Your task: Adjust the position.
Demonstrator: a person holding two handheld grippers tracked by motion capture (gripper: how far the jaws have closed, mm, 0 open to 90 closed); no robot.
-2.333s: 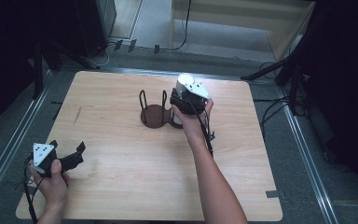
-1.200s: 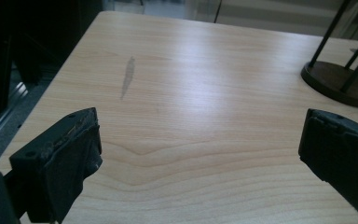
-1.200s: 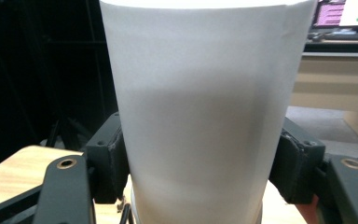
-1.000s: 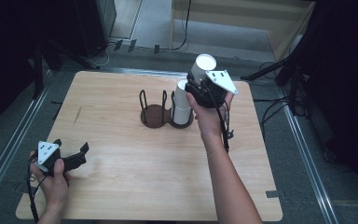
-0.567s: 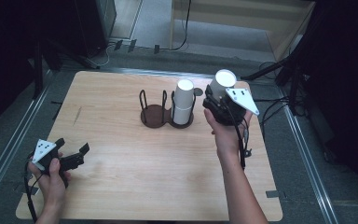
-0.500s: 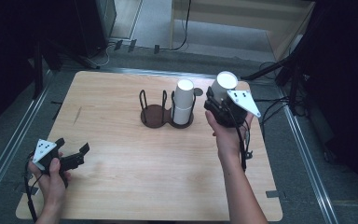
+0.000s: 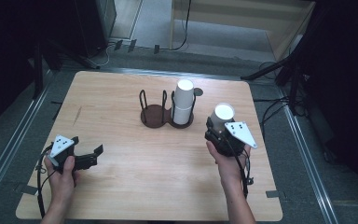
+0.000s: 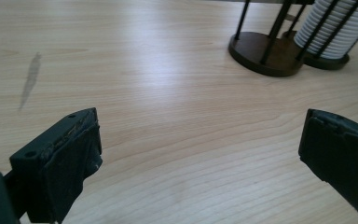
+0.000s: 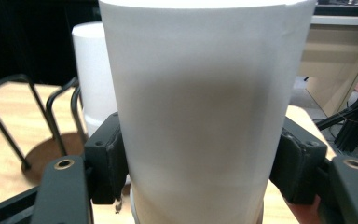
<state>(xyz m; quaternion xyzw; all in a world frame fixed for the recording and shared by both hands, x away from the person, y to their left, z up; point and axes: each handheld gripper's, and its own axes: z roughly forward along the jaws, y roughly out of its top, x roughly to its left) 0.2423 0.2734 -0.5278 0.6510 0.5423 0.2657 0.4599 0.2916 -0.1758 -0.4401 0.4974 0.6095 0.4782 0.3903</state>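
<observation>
A white paper cup (image 7: 223, 113) stands bottom-up between the jaws of my right gripper (image 7: 218, 127), which is shut on its sides, right of the middle of the table. In the right gripper view the cup (image 9: 200, 93) is close up, with both pads (image 9: 107, 161) pressed against it. A stack of white cups (image 7: 183, 101) sits in the right bay of a dark wire holder (image 7: 153, 115); its left bay is empty. My left gripper (image 7: 92, 155) is open low over the table at the front left, its jaws wide apart in the left gripper view (image 8: 200, 154), with nothing between them.
The wooden table (image 7: 121, 186) has a faint grey smudge (image 8: 30, 77) at its left. Metal rails run along both sides of the table. The holder (image 8: 261, 53) and the stack (image 8: 338, 28) lie ahead and to the right of my left gripper.
My right gripper lifted one cup off the stack and carried it rightward and down toward the near right of the table. The left gripper stays open at about the same spot.
</observation>
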